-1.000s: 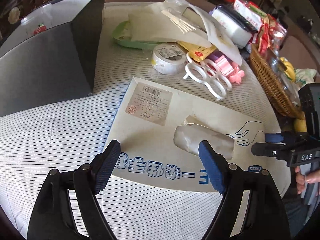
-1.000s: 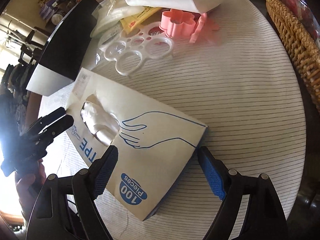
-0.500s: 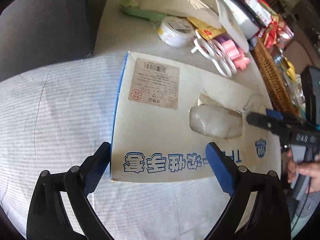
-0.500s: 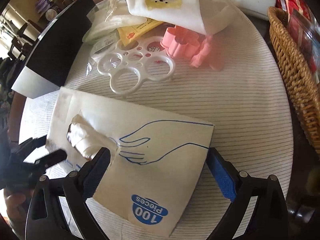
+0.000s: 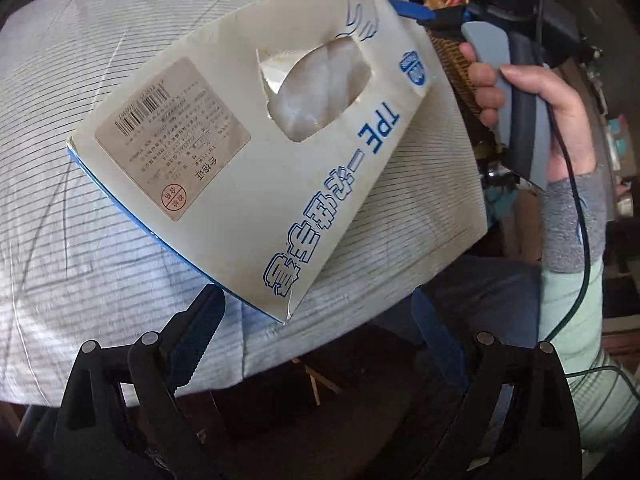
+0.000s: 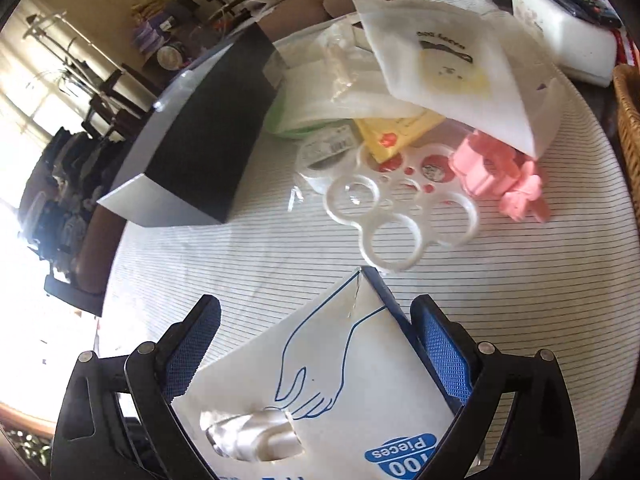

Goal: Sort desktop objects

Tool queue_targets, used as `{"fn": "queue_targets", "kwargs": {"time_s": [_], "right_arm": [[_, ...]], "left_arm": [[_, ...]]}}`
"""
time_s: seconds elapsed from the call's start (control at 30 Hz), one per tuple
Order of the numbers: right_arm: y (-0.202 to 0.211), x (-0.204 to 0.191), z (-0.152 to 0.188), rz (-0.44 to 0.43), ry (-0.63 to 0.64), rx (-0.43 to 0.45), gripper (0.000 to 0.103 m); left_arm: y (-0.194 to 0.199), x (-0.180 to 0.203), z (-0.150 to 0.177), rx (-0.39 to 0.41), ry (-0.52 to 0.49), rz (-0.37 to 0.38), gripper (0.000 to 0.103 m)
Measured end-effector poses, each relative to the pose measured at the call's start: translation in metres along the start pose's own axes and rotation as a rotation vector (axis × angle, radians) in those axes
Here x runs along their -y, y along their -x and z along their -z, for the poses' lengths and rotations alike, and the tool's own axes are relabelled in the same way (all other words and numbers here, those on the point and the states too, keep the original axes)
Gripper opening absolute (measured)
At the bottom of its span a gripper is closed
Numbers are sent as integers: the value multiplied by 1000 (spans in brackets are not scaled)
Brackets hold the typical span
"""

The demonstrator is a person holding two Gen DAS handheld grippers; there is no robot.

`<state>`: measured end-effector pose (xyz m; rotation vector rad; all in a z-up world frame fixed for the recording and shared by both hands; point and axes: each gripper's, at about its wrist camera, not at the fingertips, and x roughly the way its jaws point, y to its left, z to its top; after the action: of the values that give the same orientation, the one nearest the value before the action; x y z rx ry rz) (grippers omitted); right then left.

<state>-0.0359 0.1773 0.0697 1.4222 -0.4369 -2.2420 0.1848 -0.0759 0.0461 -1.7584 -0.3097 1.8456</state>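
glove box point(image 5: 224, 184) lying flat near the bench point(image 5: 80, 260) front edge, one corner close to the drop, left gripper point(image 5: 316, 336) spread just short of that corner, right gripper point(image 6: 316, 344) spread, straddling the far end, pads apparently not pressing, bare striped cloth point(image 6: 248, 264) beyond up to the white ring holder point(image 6: 396, 220)

A matt cardboard glove box point(image 5: 256, 168) with a paper label point(image 5: 172, 140) and crinkly translucent film at its opening lies on a counter point(image 6: 520, 288) draped in pinstriped cloth, near a smooth white plastic ring holder point(image 6: 396, 216), pink plastic cutters point(image 6: 500, 176) and a woven wicker basket point(image 6: 628, 120).
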Motion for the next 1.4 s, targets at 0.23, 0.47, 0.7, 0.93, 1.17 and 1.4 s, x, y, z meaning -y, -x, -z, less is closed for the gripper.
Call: {"fn": "queue_targets", "kwargs": {"time_s": [0.23, 0.47, 0.7, 0.93, 1.17, 1.4], "right_arm": [[64, 20, 1, 47, -94, 88, 97], [45, 35, 63, 150, -18, -170, 97], [14, 43, 83, 72, -37, -286, 97], [-18, 10, 49, -113, -100, -228, 98], [-69, -46, 35, -266, -98, -246, 98], [-12, -23, 29, -147, -95, -119, 97]], "left_arm": [[67, 7, -29, 255, -27, -180, 95], [27, -44, -71, 209, 22, -319, 95], [5, -39, -29, 129, 8, -277, 94], [-4, -7, 4, 87, -28, -181, 94], [-22, 32, 27, 65, -83, -61, 95], [39, 18, 6, 184, -71, -40, 95]]}}
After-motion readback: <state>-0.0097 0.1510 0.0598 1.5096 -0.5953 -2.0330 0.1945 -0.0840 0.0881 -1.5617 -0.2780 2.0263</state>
